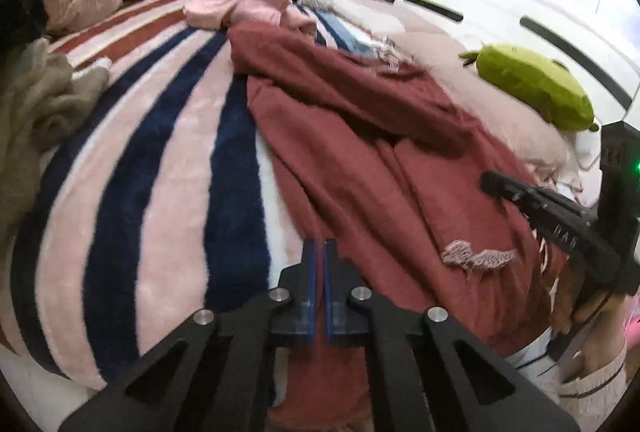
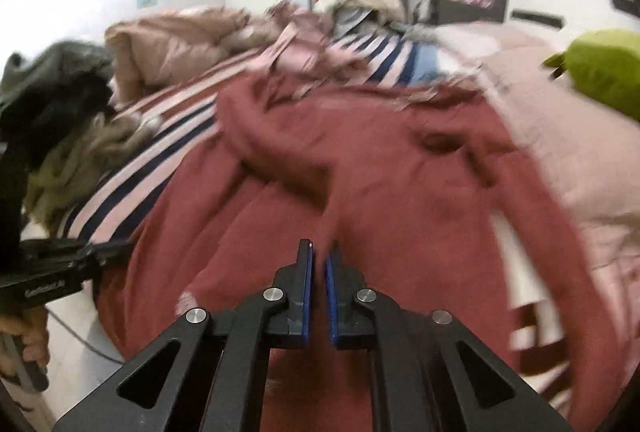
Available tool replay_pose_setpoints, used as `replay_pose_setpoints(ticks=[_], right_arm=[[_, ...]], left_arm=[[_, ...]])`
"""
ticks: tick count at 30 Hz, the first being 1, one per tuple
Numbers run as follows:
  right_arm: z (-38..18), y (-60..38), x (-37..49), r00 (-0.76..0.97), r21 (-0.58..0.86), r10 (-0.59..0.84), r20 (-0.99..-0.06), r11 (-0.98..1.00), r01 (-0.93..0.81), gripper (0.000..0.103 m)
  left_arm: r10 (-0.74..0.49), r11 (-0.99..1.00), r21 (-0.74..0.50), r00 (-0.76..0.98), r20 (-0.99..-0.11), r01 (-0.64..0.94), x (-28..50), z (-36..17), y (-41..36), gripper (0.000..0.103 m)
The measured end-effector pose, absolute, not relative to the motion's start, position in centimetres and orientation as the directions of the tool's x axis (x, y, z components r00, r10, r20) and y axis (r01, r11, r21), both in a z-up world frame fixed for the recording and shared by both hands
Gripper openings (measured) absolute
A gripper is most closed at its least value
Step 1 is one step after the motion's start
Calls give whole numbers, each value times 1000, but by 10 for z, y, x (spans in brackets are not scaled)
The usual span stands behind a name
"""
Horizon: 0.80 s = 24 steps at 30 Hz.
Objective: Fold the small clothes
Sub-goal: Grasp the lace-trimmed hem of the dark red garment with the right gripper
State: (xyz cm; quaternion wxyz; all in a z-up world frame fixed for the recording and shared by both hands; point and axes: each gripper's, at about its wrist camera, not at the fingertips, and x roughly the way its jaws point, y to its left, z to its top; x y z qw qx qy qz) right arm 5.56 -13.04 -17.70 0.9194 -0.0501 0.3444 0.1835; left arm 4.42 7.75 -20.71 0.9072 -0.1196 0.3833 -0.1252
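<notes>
Left wrist view: left gripper (image 1: 319, 252) and right gripper (image 2: 319, 254) hover, jaws together and empty, above the maroon sweater (image 1: 360, 135) on the striped blanket (image 1: 160, 151)

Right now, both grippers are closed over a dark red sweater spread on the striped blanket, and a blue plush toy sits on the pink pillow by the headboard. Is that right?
Nearly. The plush toy is green, not blue, as the left wrist view shows. The rest stands: the left gripper and right gripper are both closed over the dark red sweater on the striped blanket, and the toy sits on the pink pillow.
</notes>
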Motion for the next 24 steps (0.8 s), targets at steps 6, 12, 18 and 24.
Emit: replay_pose_setpoints(ticks=[6, 12, 18, 24], right_arm=[[-144, -177, 53, 729, -27, 252, -636, 937, -348, 3], [-171, -160, 53, 551, 176, 471, -689, 846, -503, 53], [-203, -116, 60, 502, 202, 483, -717, 834, -513, 54], [-204, -90, 41, 596, 47, 384, -705, 864, -501, 49]], left_arm=[[-258, 960, -260, 678, -688, 102, 35, -209, 95, 1], [-289, 945, -312, 692, -661, 97, 40, -206, 101, 32], [-278, 951, -288, 713, -643, 111, 42, -191, 102, 44], [-296, 947, -295, 710, -640, 129, 44, -182, 101, 47]])
